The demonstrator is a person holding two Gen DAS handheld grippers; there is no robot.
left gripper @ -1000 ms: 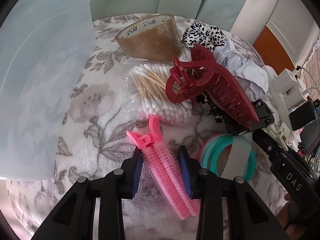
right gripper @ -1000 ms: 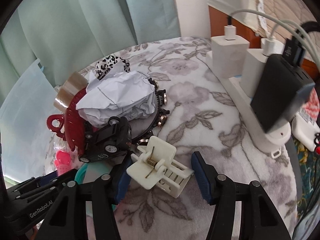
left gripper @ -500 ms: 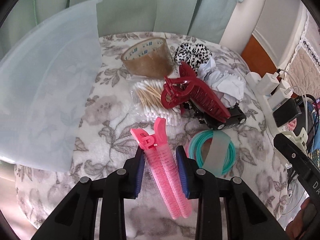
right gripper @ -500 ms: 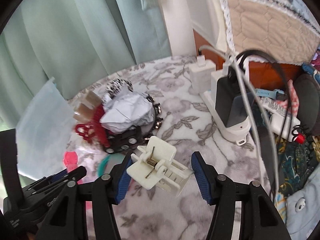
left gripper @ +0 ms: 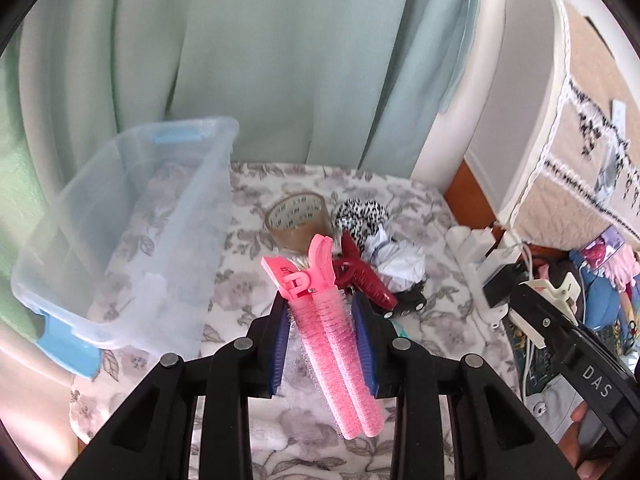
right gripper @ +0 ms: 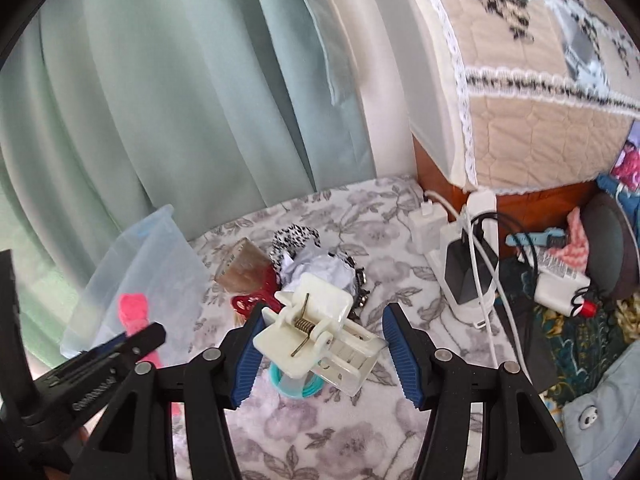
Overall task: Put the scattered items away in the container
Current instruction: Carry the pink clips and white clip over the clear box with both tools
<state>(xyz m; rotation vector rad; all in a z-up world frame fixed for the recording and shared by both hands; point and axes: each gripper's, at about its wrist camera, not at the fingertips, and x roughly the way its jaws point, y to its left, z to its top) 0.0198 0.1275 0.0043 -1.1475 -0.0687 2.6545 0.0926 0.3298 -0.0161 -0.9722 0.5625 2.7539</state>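
Nearest the lens, the left tongs (left gripper: pixel 323 330) are clamped on a pink roller clip (left gripper: pixel 326 320), whose long axis runs along the fingers, hinge end pointing away and the roller end reaching back toward the camera. The right tongs (right gripper: pixel 322 342) grip a cream claw clip (right gripper: pixel 320 326) crosswise, spring uppermost; the left pad presses its side, while contact at the right pad is harder to confirm (the clip hangs clear of the surface, so it reads as held).

Both loads are raised above the floral blanket (left gripper: pixel 248 300). Beyond and to the left of the left tongs stands the clear container (left gripper: pixel 132 224) with blue handles, its open top facing up and nothing visible inside. It lies closer to the left tongs than to the right, so the left hand likely delivers first, swinging leftward and forward over the near rim.

Ahead of both tongs remains the pile: tape roll (left gripper: pixel 298 220), spotted scrunchie (left gripper: pixel 360 212), crumpled paper (left gripper: pixel 400 258), red claw clip (left gripper: pixel 366 280).

The left view shows the container's whole interior; the right view catches only one corner of it (right gripper: pixel 140 264), yet alone shows the teal rings (right gripper: pixel 296 386) directly under its tongs.
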